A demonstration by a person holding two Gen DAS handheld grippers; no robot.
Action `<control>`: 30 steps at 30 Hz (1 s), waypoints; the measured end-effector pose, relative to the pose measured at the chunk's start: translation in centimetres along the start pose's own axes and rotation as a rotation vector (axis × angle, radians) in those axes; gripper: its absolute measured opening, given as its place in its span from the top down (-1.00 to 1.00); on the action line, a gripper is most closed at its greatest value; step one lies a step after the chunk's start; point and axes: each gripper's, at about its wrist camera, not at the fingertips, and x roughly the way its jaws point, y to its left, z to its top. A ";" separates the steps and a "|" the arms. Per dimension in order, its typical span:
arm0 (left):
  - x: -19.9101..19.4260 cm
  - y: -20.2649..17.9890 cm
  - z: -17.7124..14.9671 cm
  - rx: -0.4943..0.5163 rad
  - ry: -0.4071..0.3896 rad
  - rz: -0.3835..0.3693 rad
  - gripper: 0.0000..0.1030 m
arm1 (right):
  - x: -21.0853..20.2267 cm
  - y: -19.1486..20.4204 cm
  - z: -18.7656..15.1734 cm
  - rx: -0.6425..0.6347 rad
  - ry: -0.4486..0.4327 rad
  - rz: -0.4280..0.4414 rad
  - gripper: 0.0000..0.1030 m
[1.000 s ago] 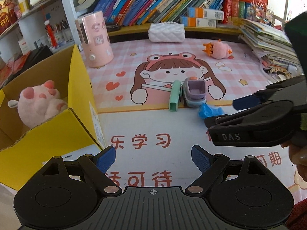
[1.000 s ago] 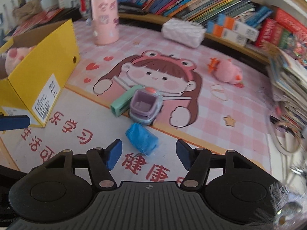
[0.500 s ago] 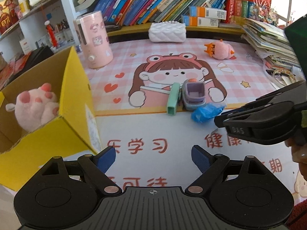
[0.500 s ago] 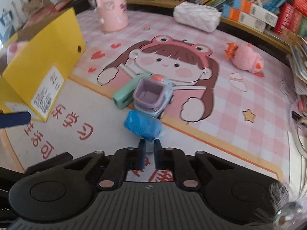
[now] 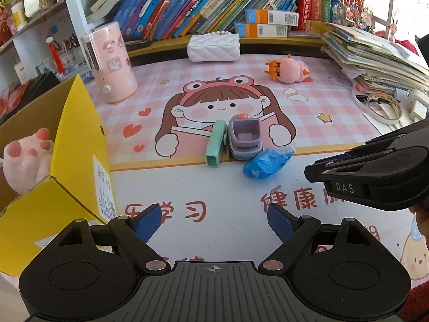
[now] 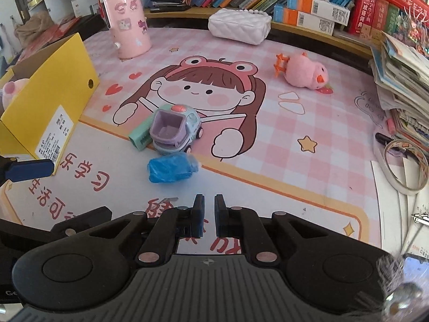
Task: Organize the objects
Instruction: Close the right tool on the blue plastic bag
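Observation:
A blue crinkly packet (image 5: 265, 163) (image 6: 171, 171) lies on the mat in front of a purple toy truck (image 5: 244, 140) (image 6: 174, 131) and a mint green case (image 5: 216, 145) (image 6: 140, 134). A pink plush chick (image 5: 291, 71) (image 6: 307, 73) lies further back. A yellow box (image 5: 77, 145) (image 6: 51, 104) at the left holds a pink plush paw (image 5: 26, 158). My left gripper (image 5: 214, 221) is open and empty above the mat. My right gripper (image 6: 209, 214) is shut and empty, short of the packet; it shows at the right of the left wrist view (image 5: 375, 177).
A pink canister (image 5: 112, 67) (image 6: 126, 22) and a white quilted pouch (image 5: 213, 47) (image 6: 240, 25) stand at the back below a row of books (image 5: 214, 5). A stack of booklets (image 5: 375, 56) and a tape roll (image 6: 405, 166) are at the right.
My right gripper shut from open without taking anything and drew back from the blue packet. My left gripper stayed open and shifted slightly away from the yellow box.

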 end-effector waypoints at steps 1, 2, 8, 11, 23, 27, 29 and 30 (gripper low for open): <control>0.0 0.0 0.0 -0.001 0.000 0.004 -0.71 | 0.0 0.1 0.1 -0.005 0.001 0.003 0.83; -0.1 0.1 0.0 -0.004 0.000 0.009 -0.71 | 0.1 0.2 0.2 -0.007 0.000 0.001 0.74; -0.3 0.7 -0.3 -0.019 0.006 0.037 -0.71 | -0.1 1.3 1.4 -0.032 -0.053 0.044 -0.26; -0.4 0.7 -0.4 -0.017 0.006 0.046 -0.71 | 1.0 2.2 2.2 -0.075 -0.053 0.044 -0.32; 0.2 0.4 0.7 -0.032 -0.027 0.035 -0.71 | 1.7 1.5 2.8 -0.052 -0.088 0.041 0.24; 1.2 -0.3 2.1 -0.035 -0.064 0.004 -0.68 | -0.7 -0.5 3.1 0.008 -0.164 -0.028 0.24; 1.9 -0.8 2.9 -0.034 -0.084 -0.005 -0.64 | -1.8 -1.7 2.8 0.043 -0.188 -0.057 0.24; 2.2 -1.0 3.3 -0.031 -0.090 -0.011 -0.57 | -2.2 -2.2 2.7 0.056 -0.195 -0.070 0.24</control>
